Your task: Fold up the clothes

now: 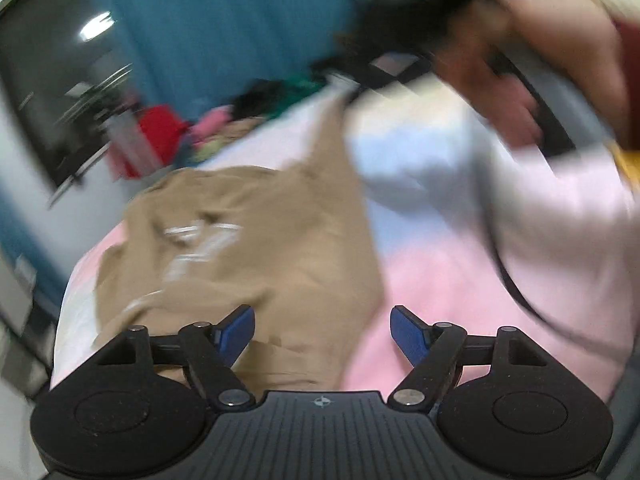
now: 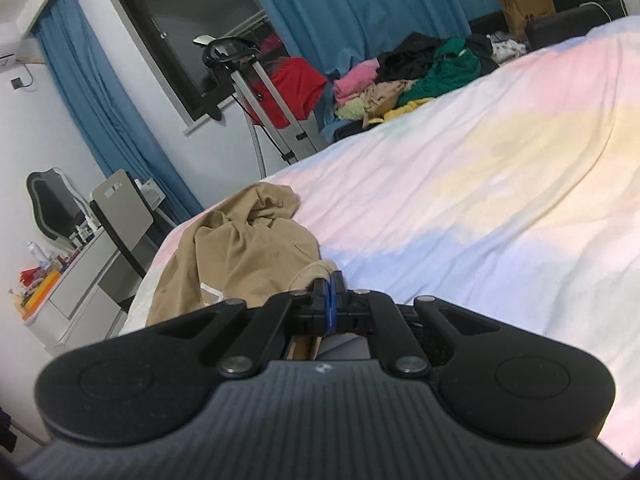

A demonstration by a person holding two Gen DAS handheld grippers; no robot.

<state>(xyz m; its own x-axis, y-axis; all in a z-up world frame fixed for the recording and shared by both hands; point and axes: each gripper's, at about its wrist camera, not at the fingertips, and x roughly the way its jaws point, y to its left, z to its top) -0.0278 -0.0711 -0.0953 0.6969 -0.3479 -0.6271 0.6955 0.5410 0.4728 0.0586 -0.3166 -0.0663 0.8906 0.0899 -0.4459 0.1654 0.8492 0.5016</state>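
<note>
Tan garment [image 2: 240, 248] sprawls on bedsheet [image 2: 480, 168] just ahead of both tongs: right gripper [image 2: 329, 300] clamped on its ribbed edge, left gripper [image 1: 322, 330] wide open, empty above cloth — next, left pinches an opposite edge to spread.

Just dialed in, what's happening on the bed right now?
A person is folding a tan garment on the pastel bedsheet. The right tongs are shut on a ribbed edge of it. The left tongs stand open above the garment, gripping nothing. A pile of unfolded clothes waits at the bed's far side.
</note>
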